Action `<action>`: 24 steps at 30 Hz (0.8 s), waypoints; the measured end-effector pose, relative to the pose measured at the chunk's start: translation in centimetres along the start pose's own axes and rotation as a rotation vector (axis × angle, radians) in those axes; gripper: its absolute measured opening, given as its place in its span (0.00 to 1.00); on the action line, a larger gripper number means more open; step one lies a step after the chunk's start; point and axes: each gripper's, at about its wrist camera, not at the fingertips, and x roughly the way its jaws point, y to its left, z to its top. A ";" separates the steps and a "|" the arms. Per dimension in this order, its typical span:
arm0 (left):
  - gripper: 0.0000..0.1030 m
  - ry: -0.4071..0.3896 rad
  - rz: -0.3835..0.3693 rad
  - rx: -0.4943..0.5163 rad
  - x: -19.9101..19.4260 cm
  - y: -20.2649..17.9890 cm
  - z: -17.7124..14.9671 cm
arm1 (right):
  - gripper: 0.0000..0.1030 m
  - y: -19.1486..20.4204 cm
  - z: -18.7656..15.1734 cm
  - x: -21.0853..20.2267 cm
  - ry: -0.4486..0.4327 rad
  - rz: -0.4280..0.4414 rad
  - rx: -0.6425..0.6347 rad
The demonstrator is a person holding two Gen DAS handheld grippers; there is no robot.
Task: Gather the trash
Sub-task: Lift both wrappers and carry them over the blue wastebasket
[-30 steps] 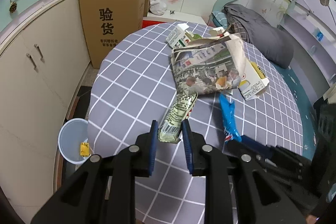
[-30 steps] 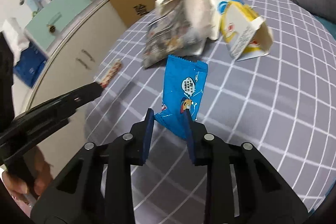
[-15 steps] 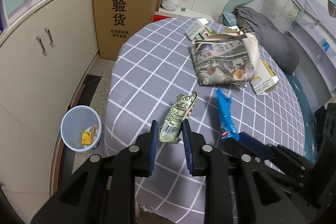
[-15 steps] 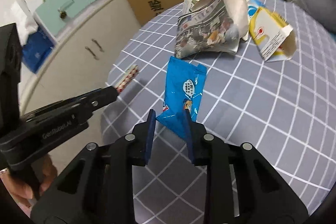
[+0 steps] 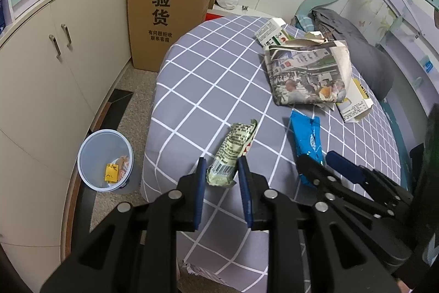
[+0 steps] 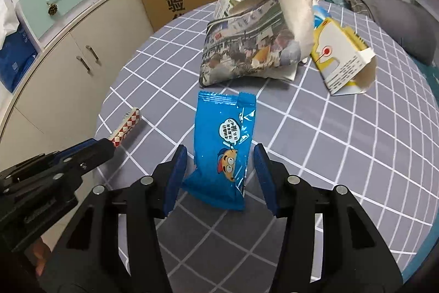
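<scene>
A green snack wrapper (image 5: 236,142) sticks out forward from my left gripper (image 5: 221,164), which is shut on its near end. In the right wrist view the same wrapper (image 6: 124,128) shows its red-and-white checked side, past the left gripper (image 6: 107,147). A blue snack wrapper (image 6: 227,133) lies on the grey checked cloth (image 6: 343,155). My right gripper (image 6: 221,155) straddles its near end. Its jaws are opening and the pads stand clear of the wrapper on both sides. The left wrist view shows the blue wrapper (image 5: 306,133) and the right gripper (image 5: 317,158) too.
A pale blue bin (image 5: 93,153) with some scraps stands on the floor, left of the cloth's edge. Farther back lie a folded newspaper (image 5: 304,76), a yellow-and-white carton (image 6: 340,62) and a green-and-white carton (image 5: 270,32). A tall cardboard box (image 5: 167,7) and cabinets (image 5: 55,78) line the left.
My right gripper's jaws have spread apart and let go of the blue wrapper. Both grippers have drifted back toward the cloth's near left edge, and the bin shows more fully.
</scene>
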 end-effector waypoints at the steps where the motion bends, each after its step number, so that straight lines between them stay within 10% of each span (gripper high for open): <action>1: 0.22 0.000 -0.003 -0.001 0.0 0.1 0.0 | 0.46 0.1 -0.1 0.1 0.002 0.001 -0.005; 10: 0.22 -0.010 -0.039 -0.003 -0.5 0.7 0.2 | 0.27 1.5 0.3 0.0 -0.028 0.041 -0.045; 24: 0.22 -0.084 -0.017 -0.109 -3.8 8.0 1.0 | 0.27 9.8 2.3 -0.2 -0.066 0.226 -0.134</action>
